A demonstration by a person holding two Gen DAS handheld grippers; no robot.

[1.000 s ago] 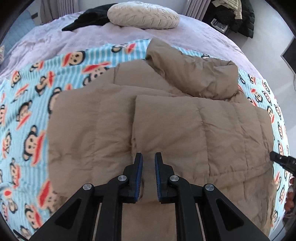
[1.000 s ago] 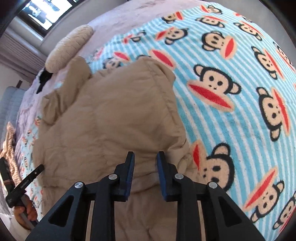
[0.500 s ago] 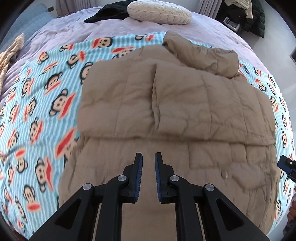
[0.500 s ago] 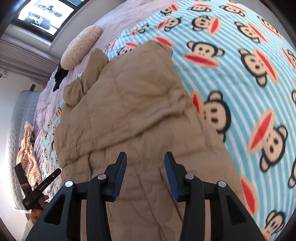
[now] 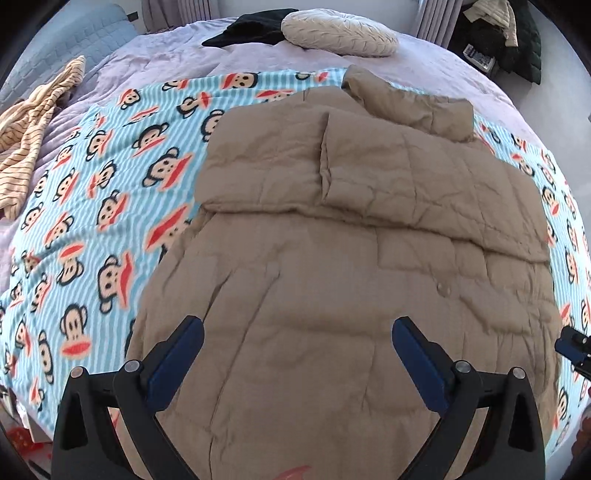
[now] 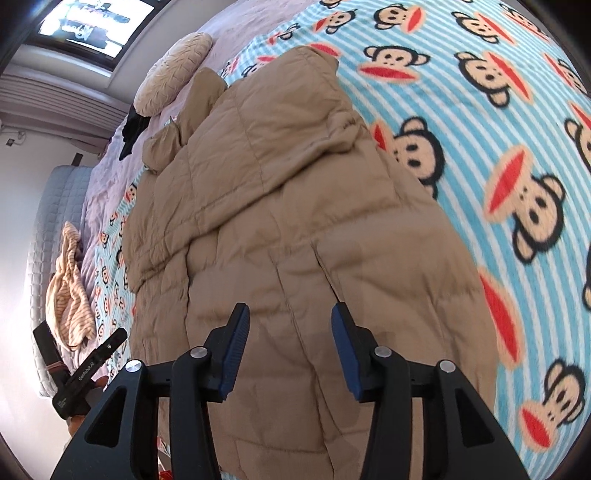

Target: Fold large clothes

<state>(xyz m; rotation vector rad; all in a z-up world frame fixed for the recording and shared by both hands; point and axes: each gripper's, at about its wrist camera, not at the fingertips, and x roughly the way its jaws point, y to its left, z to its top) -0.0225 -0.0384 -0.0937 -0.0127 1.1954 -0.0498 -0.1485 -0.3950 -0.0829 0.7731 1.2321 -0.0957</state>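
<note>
The left gripper has just sprung wide and the right gripper has been opening to half width, both empty above the tan quilted puffer jacket, which lies folded on the monkey-print striped blanket covering the bed.

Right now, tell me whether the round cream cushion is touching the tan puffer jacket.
Apart. In the left wrist view a strip of lilac bedspread shows between the cushion and the jacket.
</note>
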